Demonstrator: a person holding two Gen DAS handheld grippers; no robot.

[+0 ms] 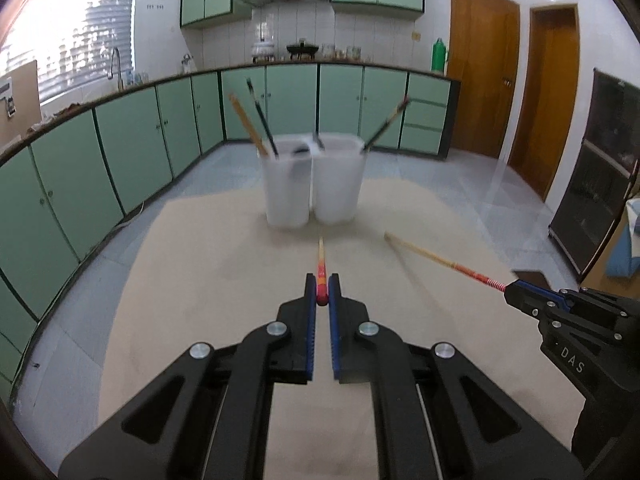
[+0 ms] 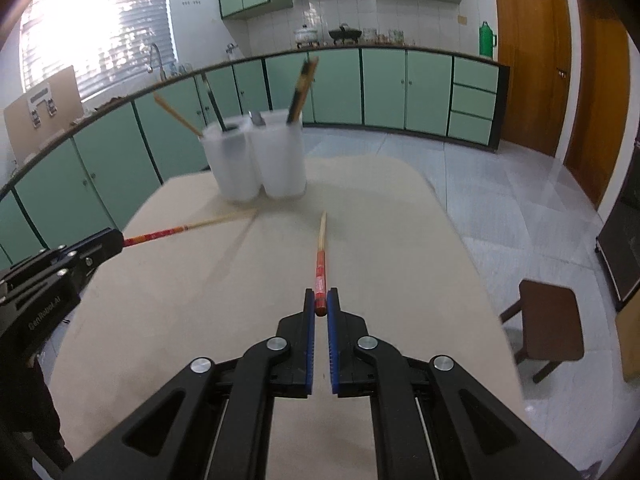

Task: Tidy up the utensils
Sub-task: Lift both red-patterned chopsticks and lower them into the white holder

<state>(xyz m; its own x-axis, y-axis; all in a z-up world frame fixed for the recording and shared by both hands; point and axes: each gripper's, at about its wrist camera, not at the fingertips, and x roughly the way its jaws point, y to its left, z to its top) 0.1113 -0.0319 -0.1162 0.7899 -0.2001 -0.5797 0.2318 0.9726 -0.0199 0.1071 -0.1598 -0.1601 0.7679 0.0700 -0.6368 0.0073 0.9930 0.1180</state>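
Both grippers each carry one chopstick by its red end, tip pointing forward toward the two white containers (image 1: 312, 178) standing side by side at the far part of the table (image 1: 192, 280). Left gripper (image 1: 322, 290): fingers clamped on the left chopstick (image 1: 321, 268), red-orange painted end pinched between the blue pads, pale tip sticking out ahead. Right gripper (image 2: 320, 304): fingers clamped on the right chopstick (image 2: 321, 256), dark red end in the pads, pale wooden tip ahead. Holding at the butt end likely leaves the whole shaft free to drop tip-first into a container, and the forward aim lines each stick up with the tubs. Containers touch or nearly touch; they already hold several sticks leaning out: a tan one and a dark one in the left tub, a dark one leaning right in the right tub, so sorting looks partly done, by my guess. In each view the other gripper shows at the edge with its stick. Writing: "DAS" on the right gripper's body in the left view; "GenRobot.AI" on the left gripper's body in the right view, slightly blurred. Small print on the right chopstick's red part is unreadable.
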